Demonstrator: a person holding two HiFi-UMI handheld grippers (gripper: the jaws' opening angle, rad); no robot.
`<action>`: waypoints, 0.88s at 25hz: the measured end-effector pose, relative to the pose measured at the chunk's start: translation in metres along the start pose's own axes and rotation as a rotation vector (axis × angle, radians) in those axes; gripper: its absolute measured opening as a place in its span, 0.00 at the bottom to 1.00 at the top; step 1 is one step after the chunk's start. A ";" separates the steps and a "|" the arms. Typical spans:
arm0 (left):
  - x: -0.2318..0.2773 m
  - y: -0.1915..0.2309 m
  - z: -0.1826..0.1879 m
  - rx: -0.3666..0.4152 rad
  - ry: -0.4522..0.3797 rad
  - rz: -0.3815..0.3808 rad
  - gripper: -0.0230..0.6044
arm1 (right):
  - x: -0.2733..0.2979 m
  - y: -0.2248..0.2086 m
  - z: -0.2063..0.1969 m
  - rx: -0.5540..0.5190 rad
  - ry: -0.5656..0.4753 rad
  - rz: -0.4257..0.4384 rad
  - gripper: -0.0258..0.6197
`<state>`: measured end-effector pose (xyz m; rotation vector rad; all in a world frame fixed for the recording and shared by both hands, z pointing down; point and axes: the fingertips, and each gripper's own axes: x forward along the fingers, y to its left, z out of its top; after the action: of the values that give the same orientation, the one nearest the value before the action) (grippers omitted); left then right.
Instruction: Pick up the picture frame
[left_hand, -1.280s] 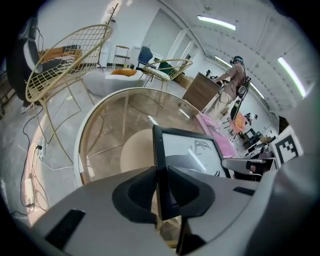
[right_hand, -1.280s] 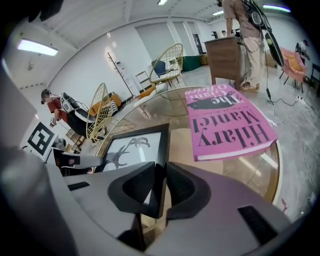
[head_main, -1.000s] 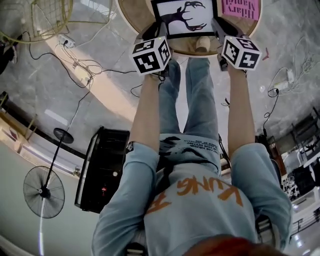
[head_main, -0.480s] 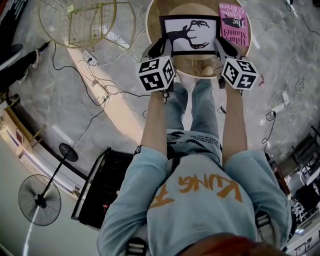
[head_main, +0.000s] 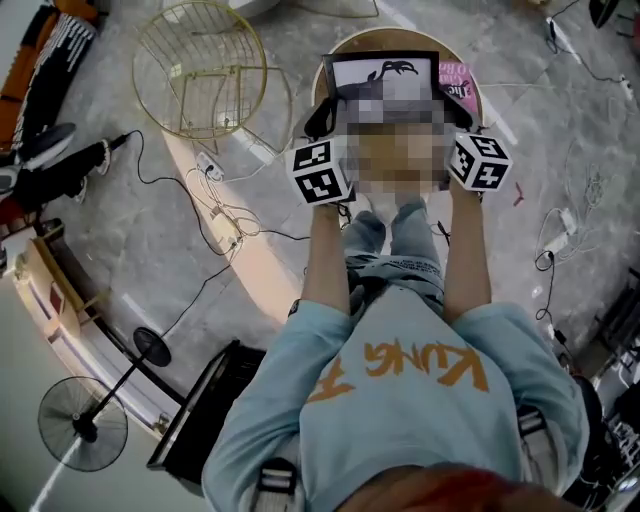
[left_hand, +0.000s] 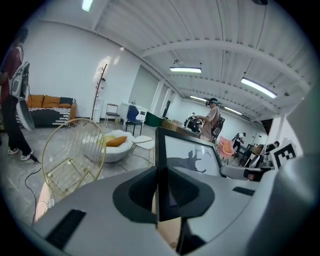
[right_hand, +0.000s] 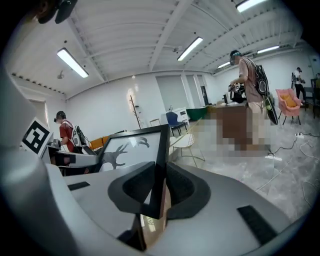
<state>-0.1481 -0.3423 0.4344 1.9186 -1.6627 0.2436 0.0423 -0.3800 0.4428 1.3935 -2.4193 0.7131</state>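
The picture frame (head_main: 385, 75) is black, with a white sheet showing a dark antler shape. It hangs tilted up in the air over the round wooden table (head_main: 400, 38). My left gripper (head_main: 322, 115) is shut on its left edge and my right gripper (head_main: 455, 110) on its right edge. In the left gripper view the frame (left_hand: 192, 157) stands edge-on between the pads of the left gripper (left_hand: 161, 192). In the right gripper view the frame (right_hand: 132, 150) is pinched the same way by the right gripper (right_hand: 159, 187). A mosaic patch hides the frame's lower part in the head view.
A pink book (head_main: 457, 72) lies on the table to the right. A gold wire chair (head_main: 200, 70) stands to the left, with cables (head_main: 220, 225) across the floor. A fan (head_main: 85, 425) and a black case (head_main: 195, 430) stand behind. People stand in the distance (left_hand: 210, 120).
Both grippers have risen together with the frame, which has left the table top and tilted more upright. The table now looks smaller below it.
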 end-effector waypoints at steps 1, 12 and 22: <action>-0.003 -0.003 0.016 0.011 -0.026 -0.012 0.16 | -0.003 0.004 0.016 -0.012 -0.025 0.003 0.14; -0.059 -0.032 0.132 0.109 -0.252 -0.069 0.16 | -0.049 0.047 0.138 -0.137 -0.245 0.037 0.14; -0.087 -0.051 0.195 0.171 -0.402 -0.113 0.16 | -0.079 0.068 0.205 -0.228 -0.383 0.042 0.15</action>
<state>-0.1625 -0.3697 0.2172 2.2984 -1.8225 -0.0522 0.0276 -0.4028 0.2140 1.4985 -2.7156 0.1766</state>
